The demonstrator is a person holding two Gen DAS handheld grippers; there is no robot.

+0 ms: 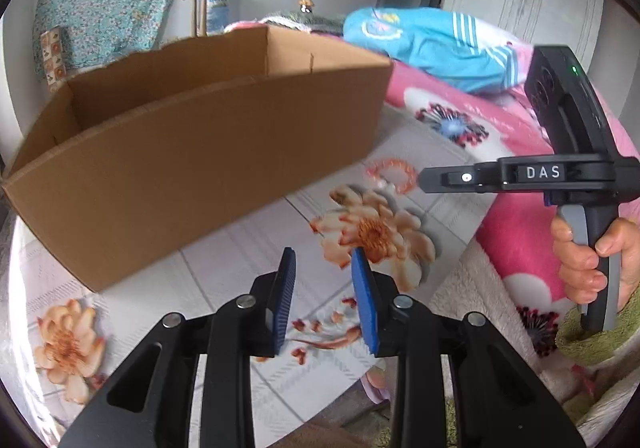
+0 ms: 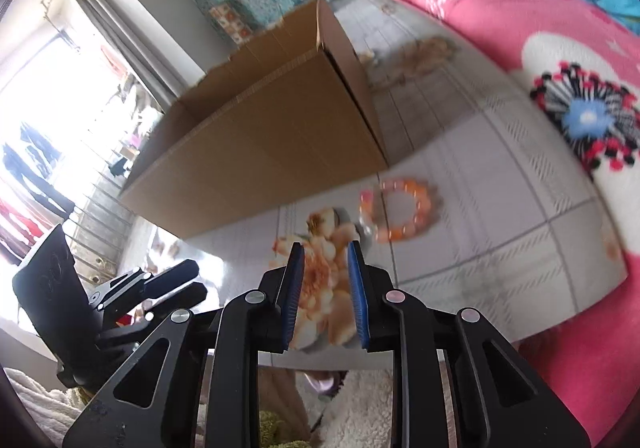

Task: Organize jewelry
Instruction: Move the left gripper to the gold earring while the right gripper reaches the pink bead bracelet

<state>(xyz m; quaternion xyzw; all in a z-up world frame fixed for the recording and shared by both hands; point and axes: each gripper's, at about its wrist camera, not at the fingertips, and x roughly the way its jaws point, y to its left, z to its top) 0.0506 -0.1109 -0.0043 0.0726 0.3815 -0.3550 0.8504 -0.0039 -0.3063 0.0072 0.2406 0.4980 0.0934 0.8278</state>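
An orange and pink beaded bracelet (image 1: 394,175) lies flat on the floral tablecloth, just right of the open cardboard box (image 1: 192,151). It also shows in the right wrist view (image 2: 400,209), beyond the box (image 2: 260,151) corner. My left gripper (image 1: 324,260) is open and empty above the cloth, short of the bracelet. My right gripper (image 2: 326,254) is open and empty, a little short and left of the bracelet. In the left wrist view the right gripper (image 1: 430,179) reaches in from the right, its tip beside the bracelet.
The table (image 1: 240,256) has a white cloth with orange flowers. A pink floral blanket (image 1: 512,232) and a blue garment (image 1: 432,43) lie on the bed to the right. The left gripper (image 2: 168,284) shows at the lower left of the right wrist view.
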